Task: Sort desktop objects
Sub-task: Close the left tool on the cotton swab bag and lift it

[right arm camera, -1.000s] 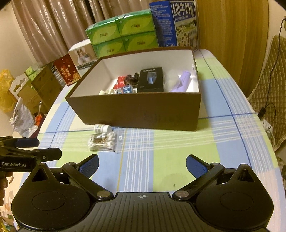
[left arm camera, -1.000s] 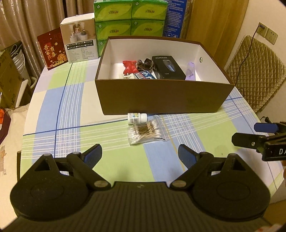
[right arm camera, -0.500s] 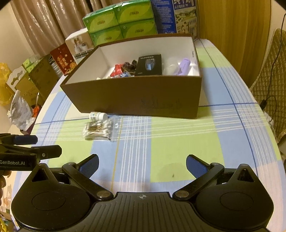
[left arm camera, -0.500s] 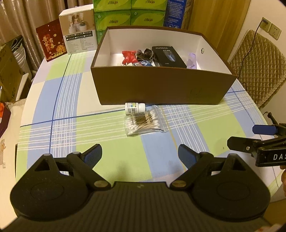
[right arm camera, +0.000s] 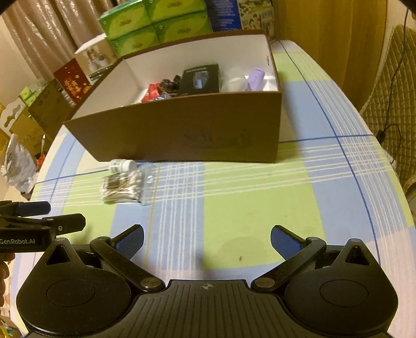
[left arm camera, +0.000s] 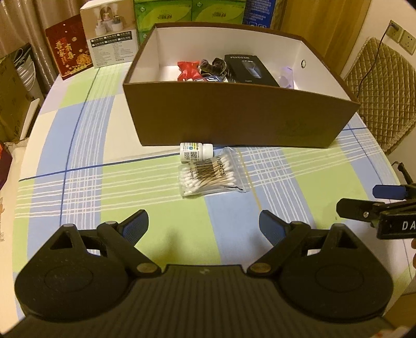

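**Two items left outside the brown box**

A round table under a checked cloth of blue, green and white squares (left arm camera: 85,145) carries everything. At its far edge stand a stack of green tissue packs (right arm camera: 153,23), a blue printed carton (right arm camera: 223,14), a white product box with photos (left arm camera: 110,33) and a red card box with gold lettering (left arm camera: 69,48), all behind the container. A quilted tan chair cushion (left arm camera: 382,96) sits off the table's right side.

The large open brown cardboard box with a white interior (left arm camera: 234,122) stands mid-table. Inside it lie a black rectangular product box (left arm camera: 247,69), a pale purple cylindrical item (right arm camera: 256,78) near the right wall, a red wrapped packet (left arm camera: 188,69) and a small dark crumpled object (left arm camera: 213,65).

Just in front of the box's near wall, a clear resealable bag of cotton swabs (left arm camera: 208,175) lies flat, and a small white plastic bottle on its side (left arm camera: 196,152) touches the bag's far edge, close to the box wall.

The left gripper (left arm camera: 203,226) hangs over bare cloth short of the bag, jaws spread wide and empty. The right gripper (right arm camera: 207,240) is likewise spread wide, holding nothing, over the green square beside the bag.
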